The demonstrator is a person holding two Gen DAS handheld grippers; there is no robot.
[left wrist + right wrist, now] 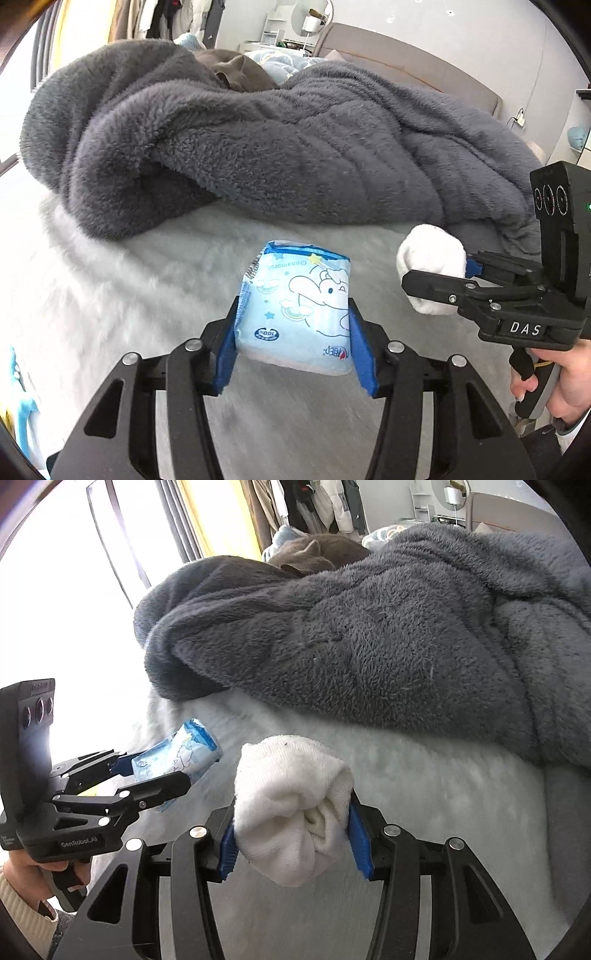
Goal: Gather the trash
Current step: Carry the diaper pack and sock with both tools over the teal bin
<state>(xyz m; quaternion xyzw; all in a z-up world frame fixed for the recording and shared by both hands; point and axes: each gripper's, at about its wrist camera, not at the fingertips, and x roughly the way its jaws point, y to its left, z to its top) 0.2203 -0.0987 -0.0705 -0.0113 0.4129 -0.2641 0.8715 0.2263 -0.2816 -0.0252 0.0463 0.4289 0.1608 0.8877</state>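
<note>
- Left gripper (293, 343) pinching blue packet (295, 306) btwn pads, lower centre, clear of bed (110, 295), ready to bin imo.
- Right gripper (291, 834) clamped on white sock (291, 808), lower centre, same reason.

Grey blanket (258, 147) on bed (110, 295)
</note>
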